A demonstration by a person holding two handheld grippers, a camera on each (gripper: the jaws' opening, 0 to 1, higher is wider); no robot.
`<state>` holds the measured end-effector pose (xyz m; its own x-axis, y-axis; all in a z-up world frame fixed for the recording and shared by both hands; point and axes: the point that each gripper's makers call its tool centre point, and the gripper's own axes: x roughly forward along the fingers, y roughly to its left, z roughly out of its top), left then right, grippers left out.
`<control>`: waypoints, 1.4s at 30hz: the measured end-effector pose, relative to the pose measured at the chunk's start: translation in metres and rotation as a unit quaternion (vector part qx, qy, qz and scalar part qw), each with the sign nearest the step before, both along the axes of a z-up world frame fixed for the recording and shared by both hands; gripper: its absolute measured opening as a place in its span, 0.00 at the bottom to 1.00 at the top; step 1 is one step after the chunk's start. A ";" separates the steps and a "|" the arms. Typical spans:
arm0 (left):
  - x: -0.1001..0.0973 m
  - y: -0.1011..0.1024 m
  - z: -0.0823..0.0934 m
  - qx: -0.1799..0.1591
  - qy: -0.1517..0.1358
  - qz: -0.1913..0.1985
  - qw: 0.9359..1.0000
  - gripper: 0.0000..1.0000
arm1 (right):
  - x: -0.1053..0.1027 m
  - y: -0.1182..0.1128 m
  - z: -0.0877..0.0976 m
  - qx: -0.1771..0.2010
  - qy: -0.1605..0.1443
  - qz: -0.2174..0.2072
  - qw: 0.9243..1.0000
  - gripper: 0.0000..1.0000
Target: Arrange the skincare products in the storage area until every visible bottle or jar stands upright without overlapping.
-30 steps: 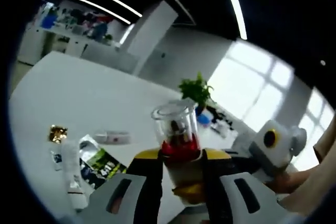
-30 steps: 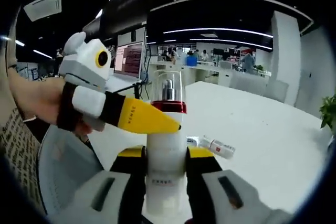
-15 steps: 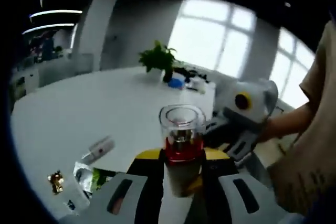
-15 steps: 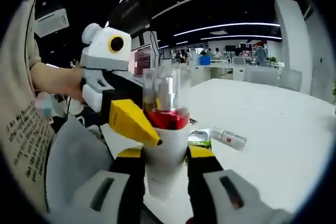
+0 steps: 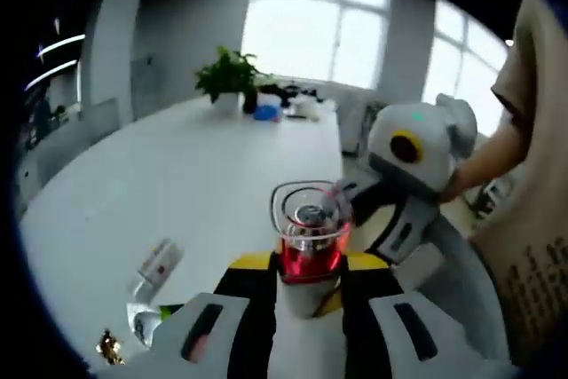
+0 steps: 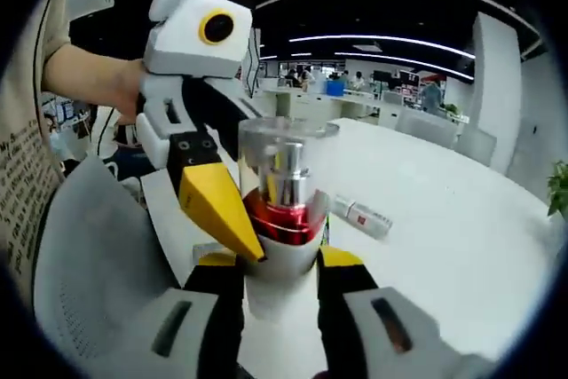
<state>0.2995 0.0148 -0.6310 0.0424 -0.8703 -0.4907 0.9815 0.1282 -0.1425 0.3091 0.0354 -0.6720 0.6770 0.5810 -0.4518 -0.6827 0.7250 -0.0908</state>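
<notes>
Clear-capped pump bottle (image 6: 282, 219), base hidden behind the jaws, is tilting above the table (image 6: 461, 246); both left gripper (image 5: 306, 286) and right gripper (image 6: 280, 286) are clamping it.

One pump bottle (image 5: 308, 250), one tube (image 6: 359, 216), two sachets (image 5: 146, 321).

both views look close along their jaws at one shared bottle (image 5: 309, 246) (image 6: 282, 219), from opposite sides.
</notes>
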 end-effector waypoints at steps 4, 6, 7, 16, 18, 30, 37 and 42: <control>0.005 -0.005 -0.012 0.012 -0.003 -0.010 1.000 0.23 | 0.005 -0.003 -0.006 -0.015 0.010 -0.019 1.000 0.31; 0.006 -0.007 -0.017 0.017 -0.007 -0.013 1.000 0.23 | 0.007 -0.007 -0.013 -0.026 0.018 -0.024 0.999 0.31; 0.007 -0.009 -0.019 0.019 -0.006 -0.014 1.000 0.23 | 0.007 -0.009 -0.014 -0.027 0.021 -0.025 0.999 0.31; 0.015 -0.016 -0.034 0.033 0.002 -0.033 0.999 0.24 | 0.016 -0.019 -0.031 -0.037 0.049 -0.026 0.998 0.31; 0.017 -0.018 -0.035 0.032 0.000 -0.034 0.999 0.24 | 0.019 -0.022 -0.034 -0.038 0.050 -0.029 0.998 0.31; 0.030 -0.027 -0.034 0.039 -0.029 -0.070 0.996 0.24 | 0.036 -0.034 -0.038 -0.021 0.035 -0.065 0.997 0.31; 0.045 -0.037 -0.035 0.043 -0.046 -0.081 0.995 0.24 | 0.056 -0.042 -0.041 -0.028 0.017 -0.093 0.995 0.31; 0.063 -0.040 -0.036 0.042 -0.047 -0.079 0.995 0.24 | 0.069 -0.046 -0.039 -0.020 0.007 -0.105 0.994 0.31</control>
